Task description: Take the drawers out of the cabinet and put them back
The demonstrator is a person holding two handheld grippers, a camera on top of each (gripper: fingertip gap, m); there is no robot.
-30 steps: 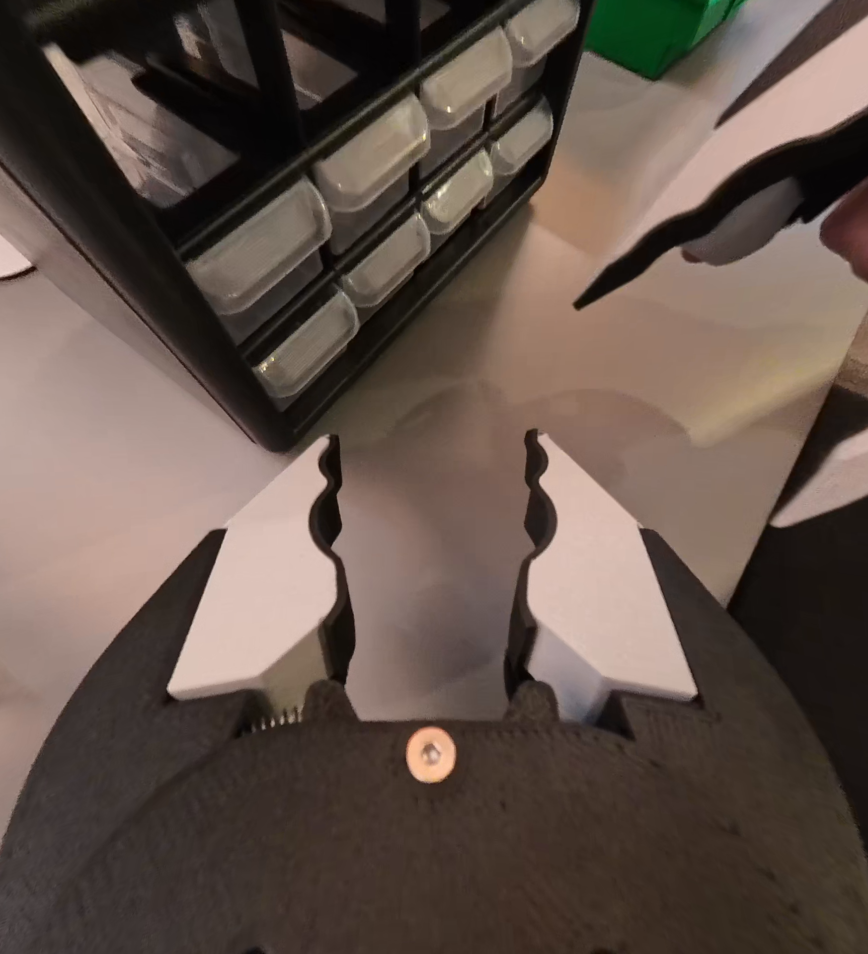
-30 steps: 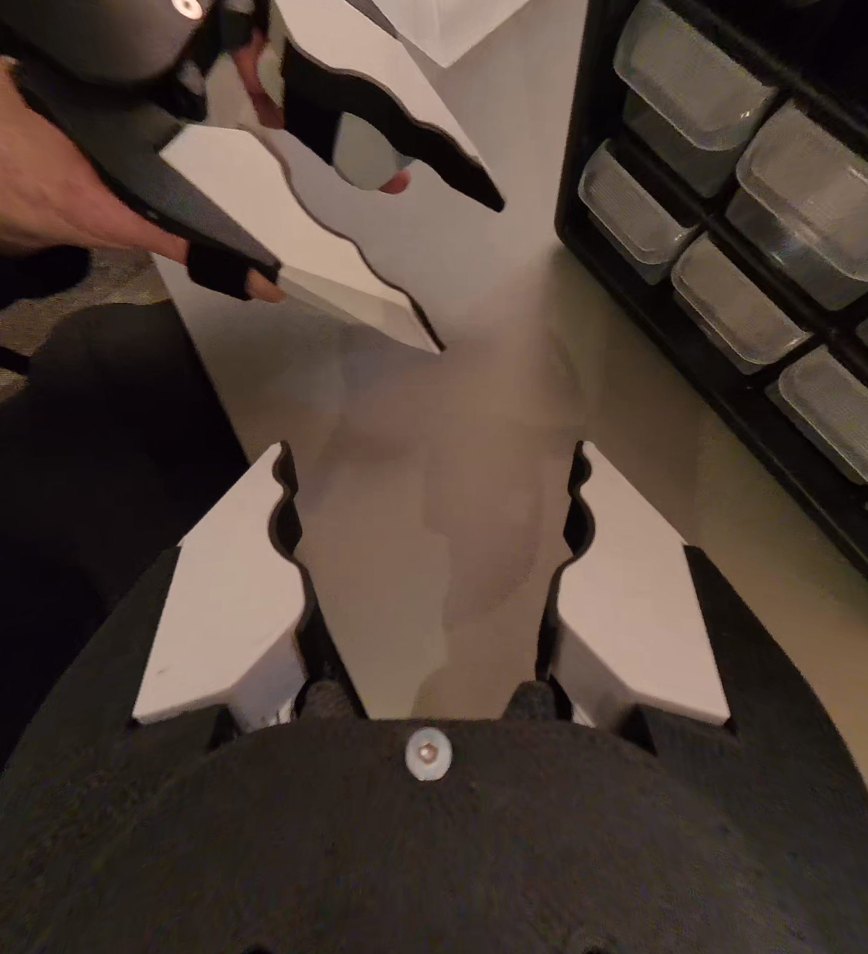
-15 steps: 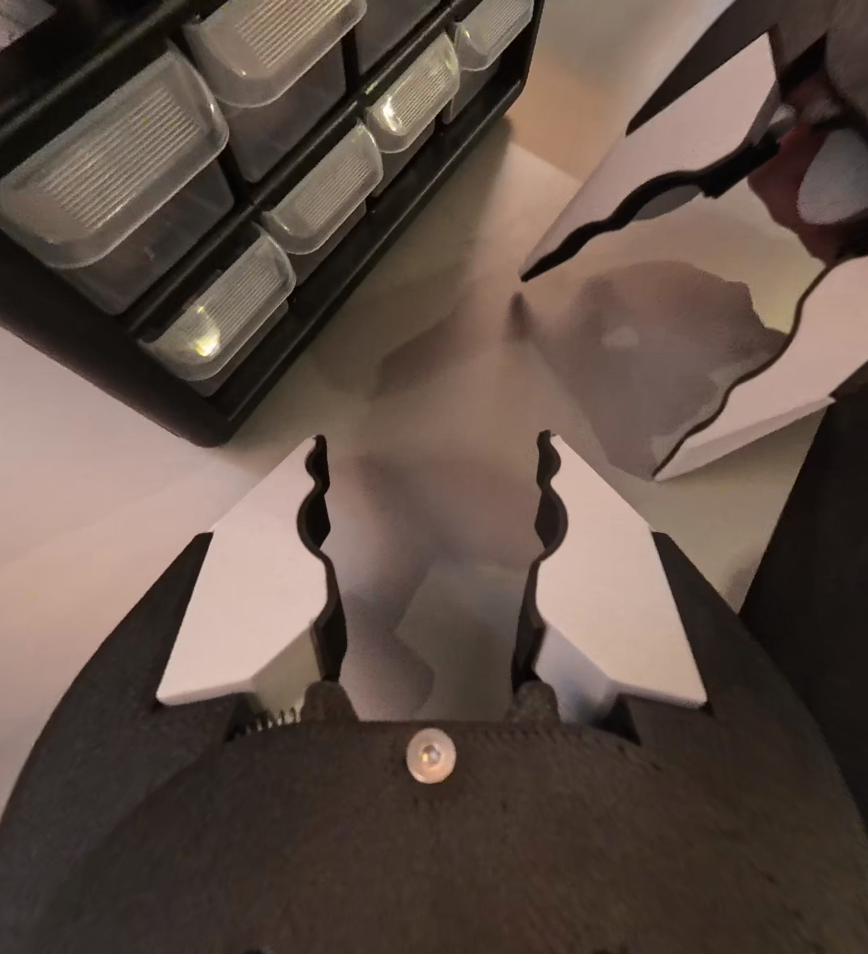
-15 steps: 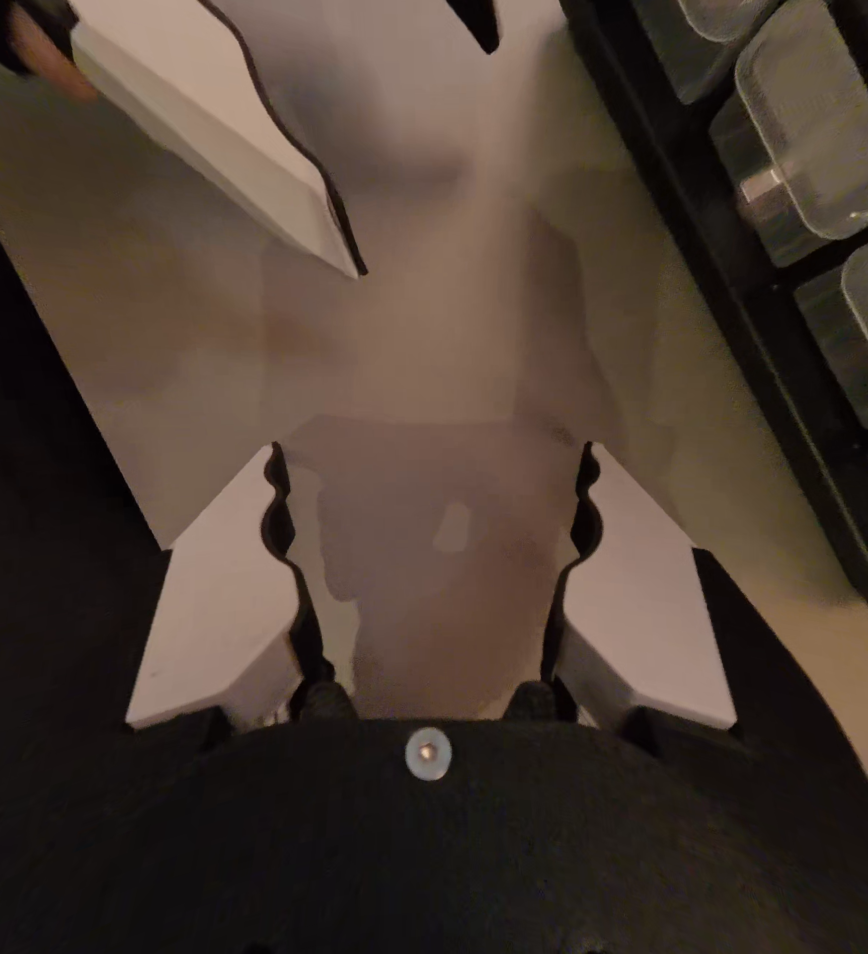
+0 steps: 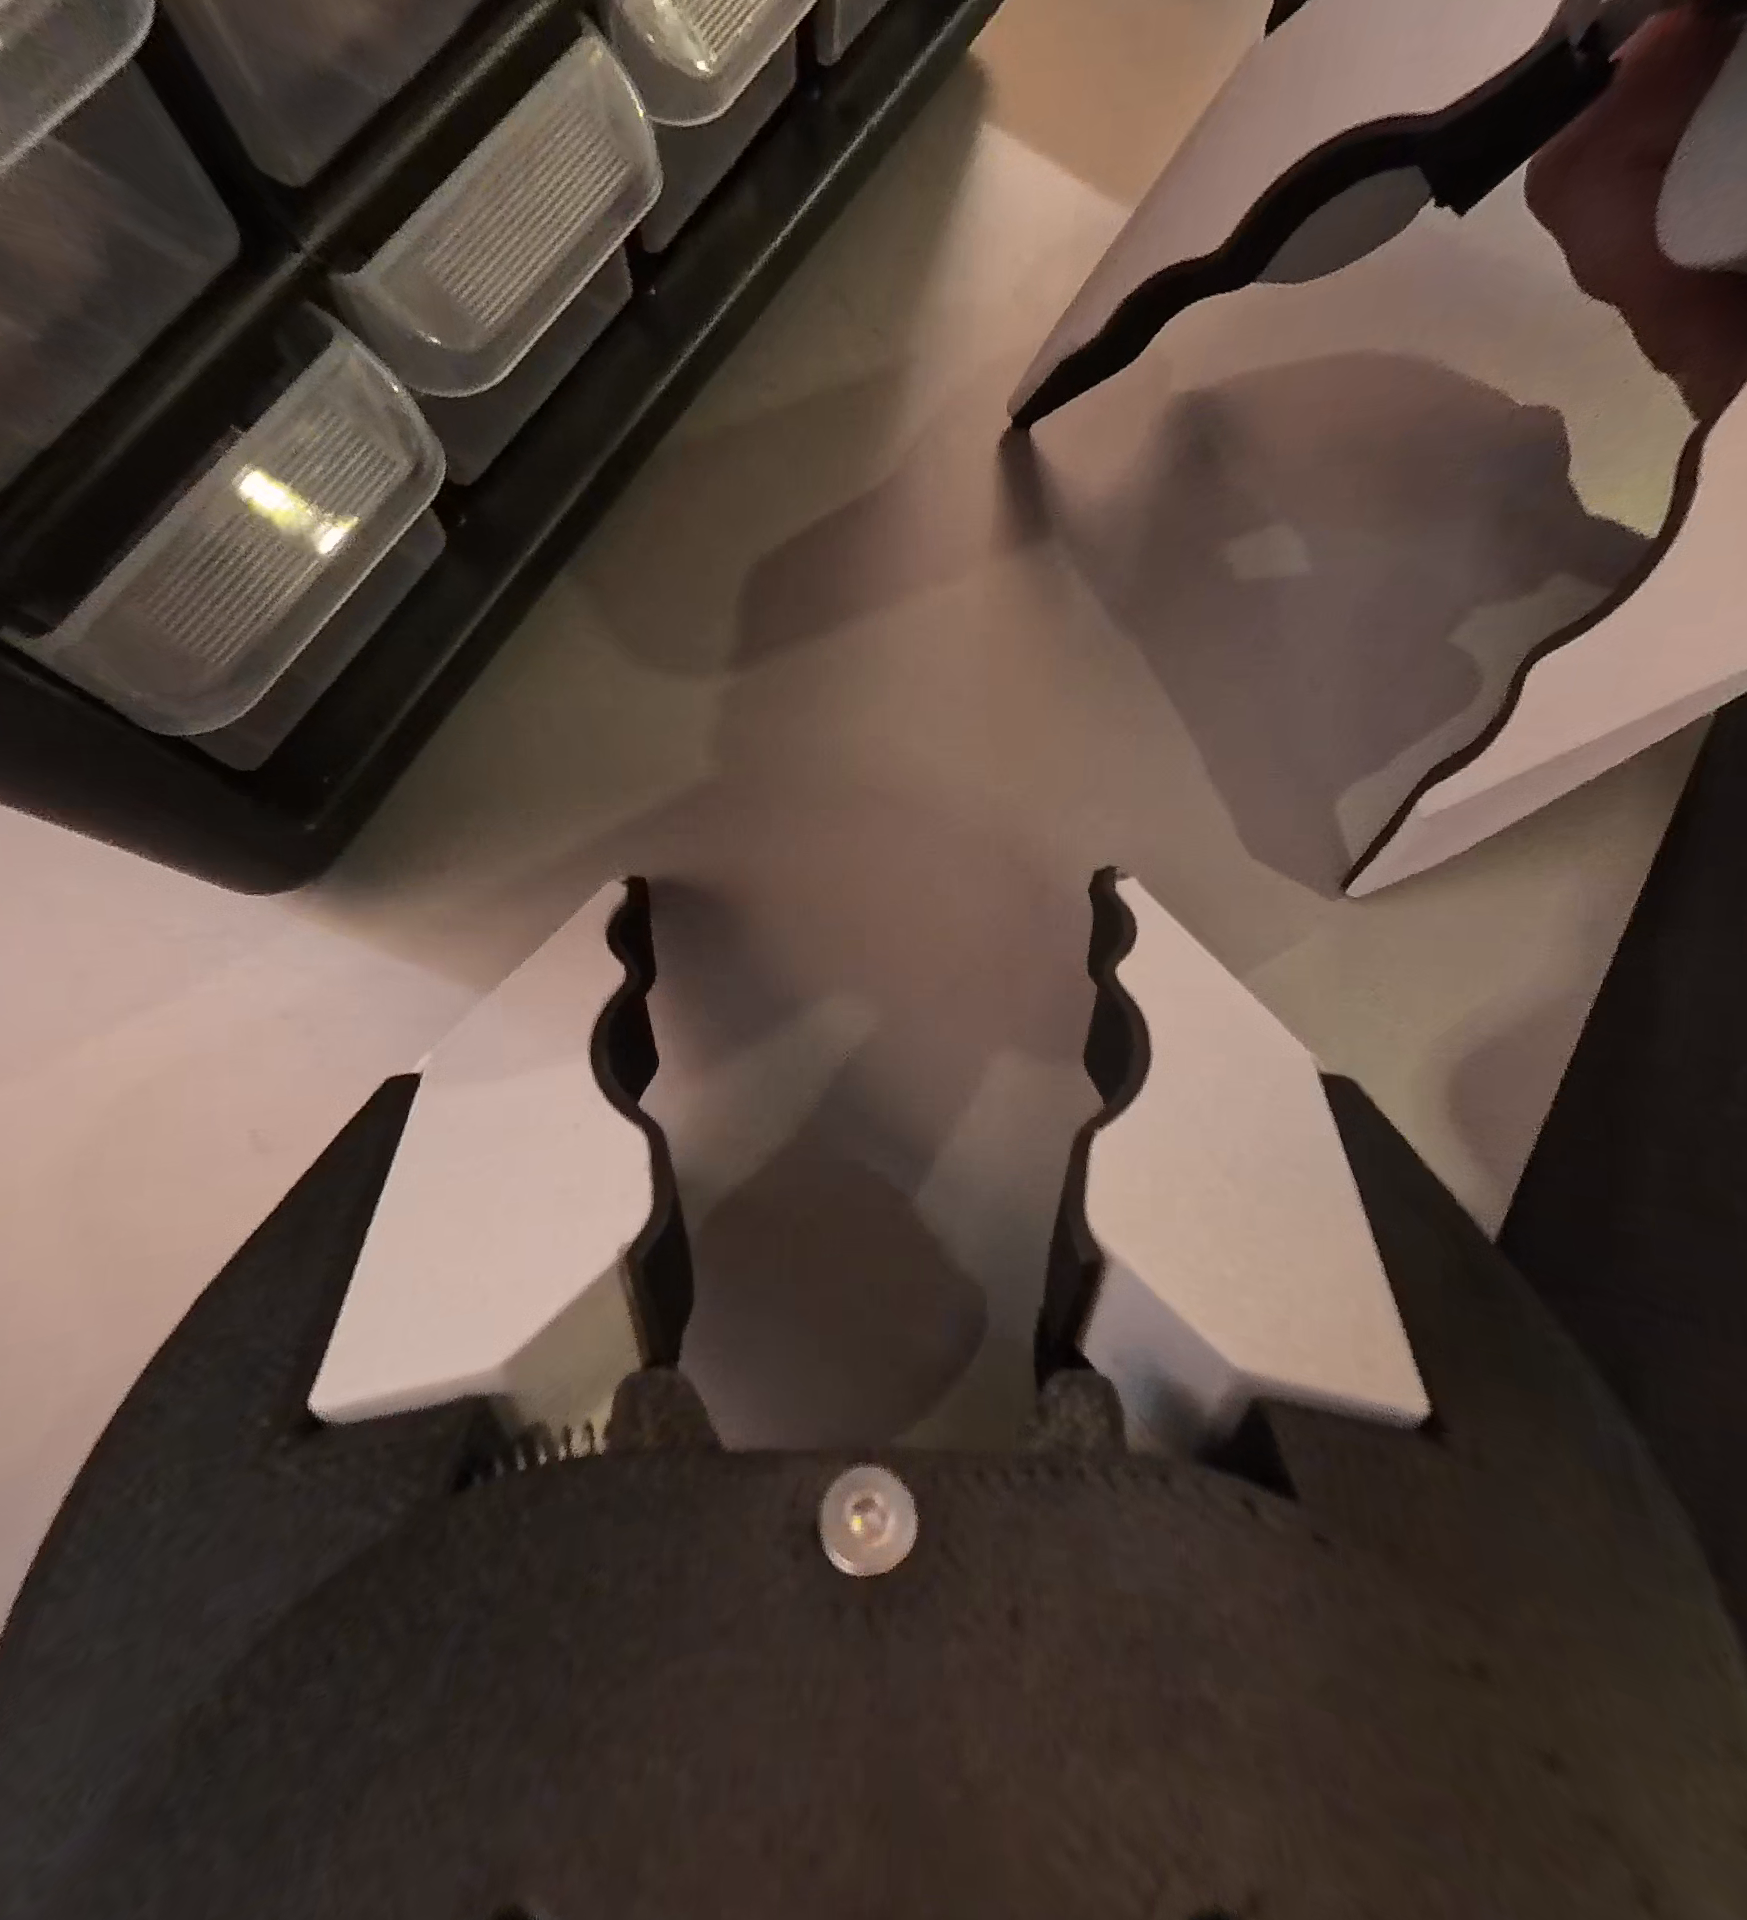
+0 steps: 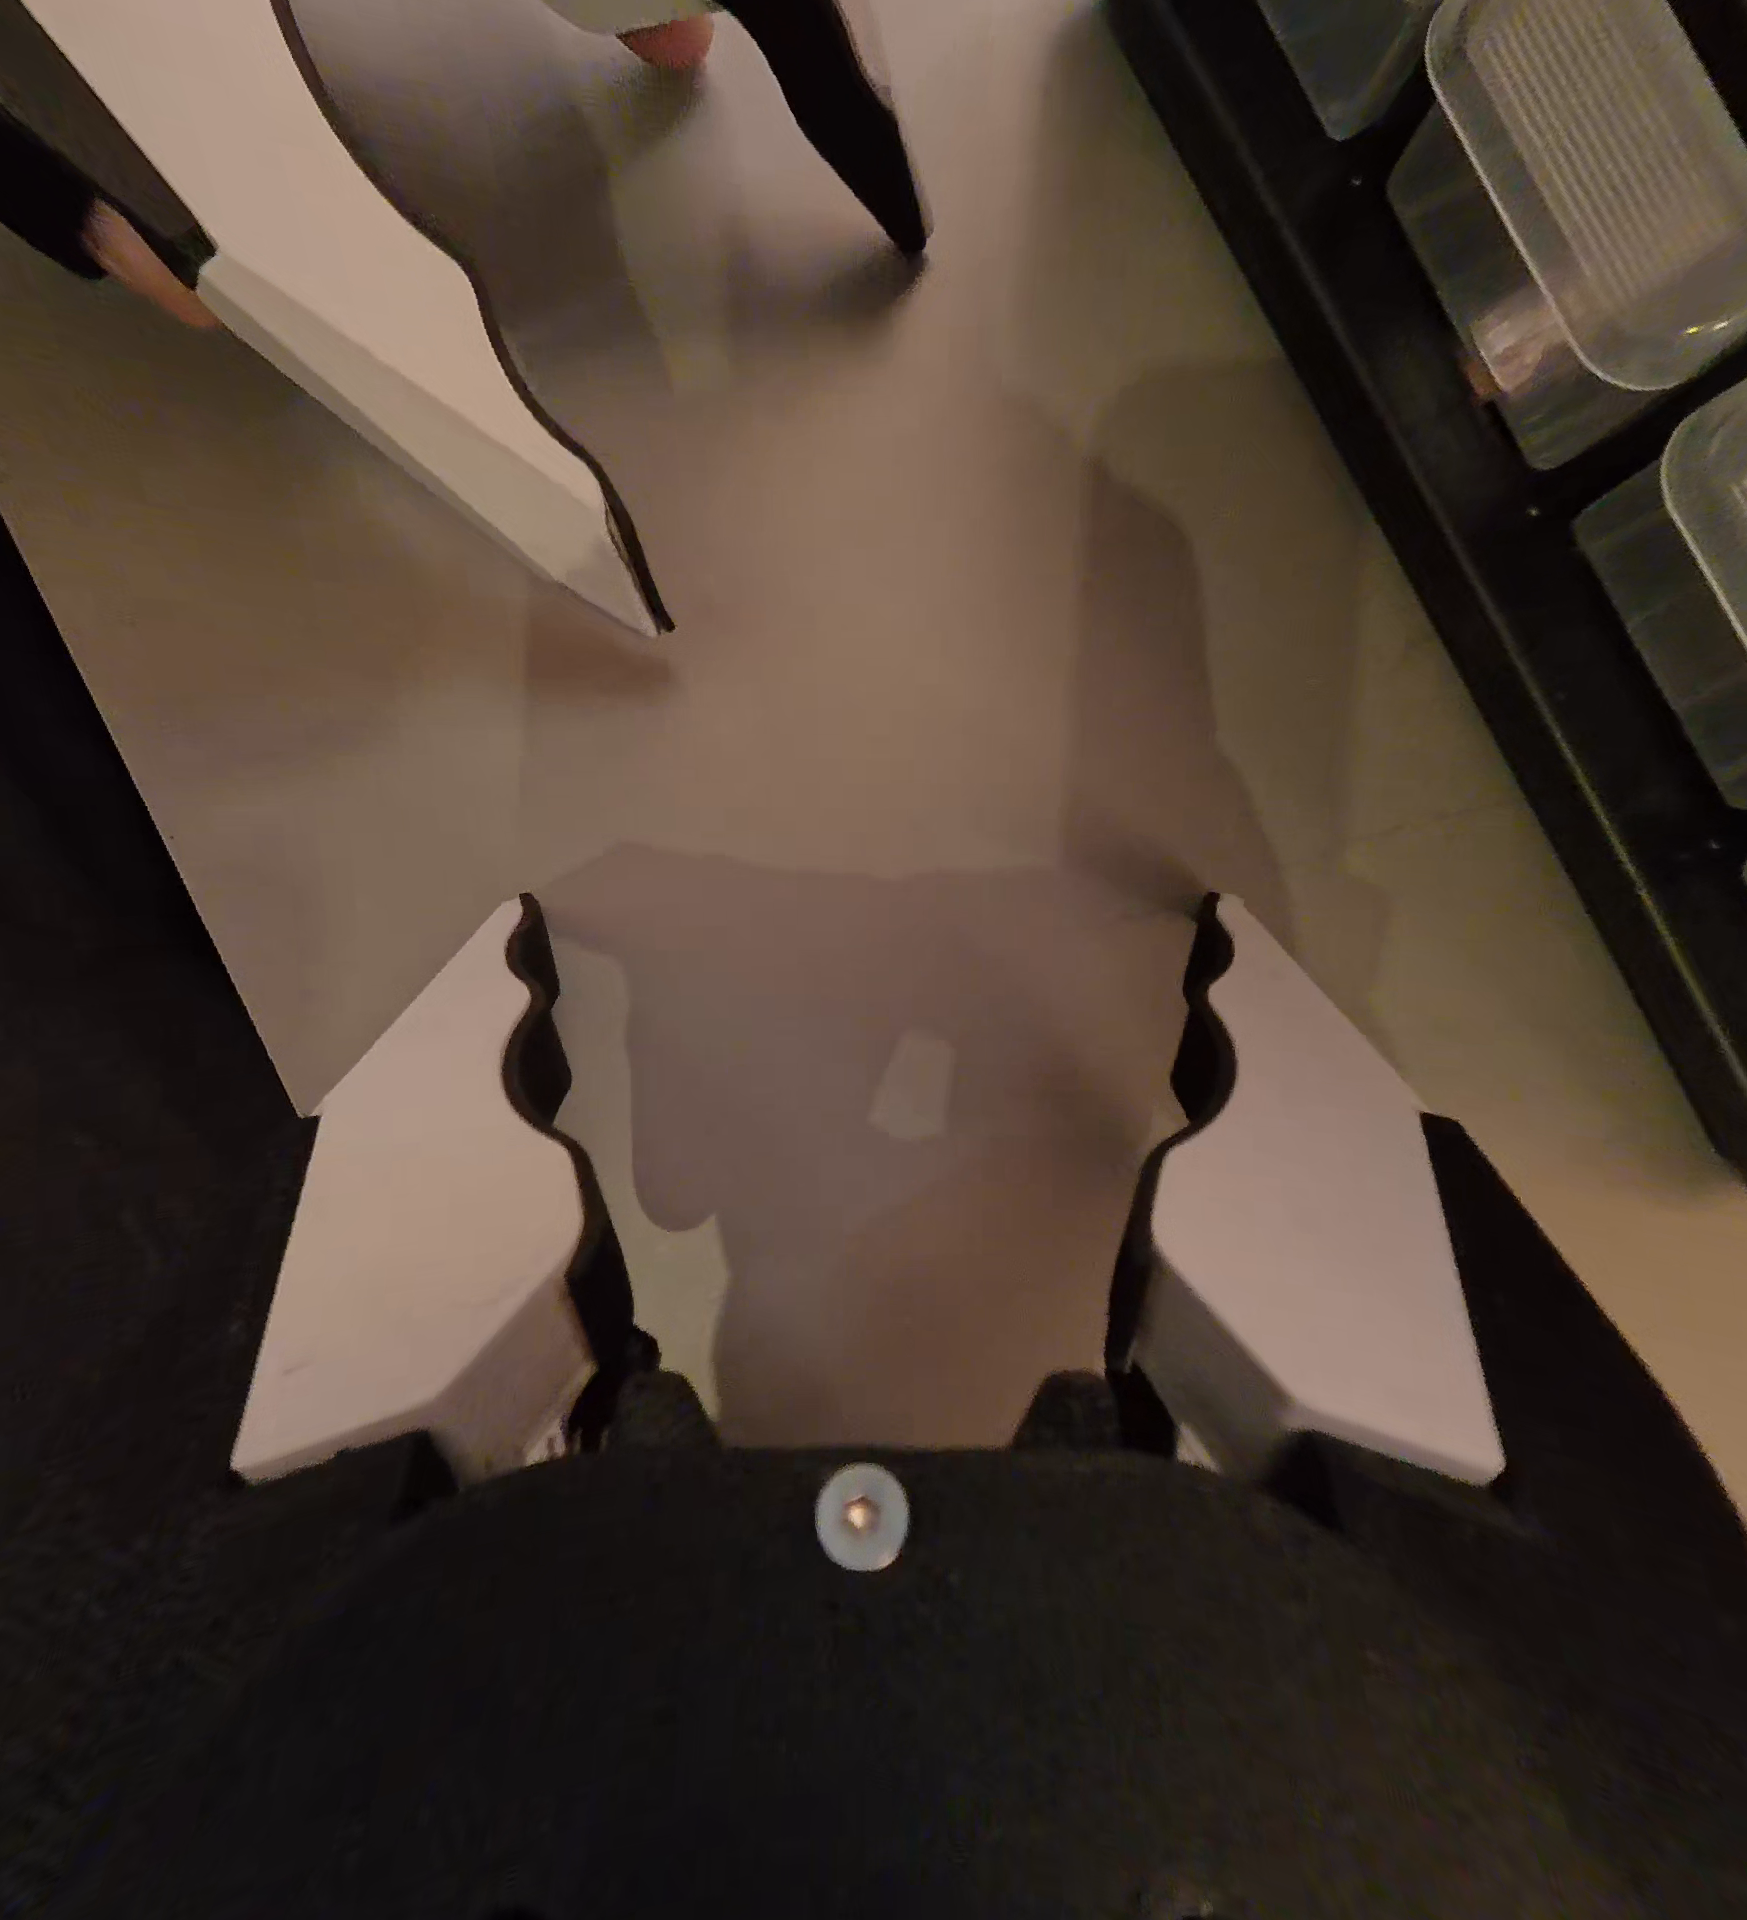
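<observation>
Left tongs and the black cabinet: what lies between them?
Only bare table lies between the left tongs and the cabinet, in the left wrist view.

The cabinet (image 5: 495, 665) is cut off by the top and left edges of the left wrist view, so only its lower corner is seen; in the right wrist view only a strip of it is seen at the right edge. The contents of the drawers (image 5: 256, 540) cannot be made out through the frosted fronts. The right gripper (image 5: 1181, 655) is cropped at the right edge there, and the hand (image 5: 1679, 208) holding it is only partly shown.
</observation>
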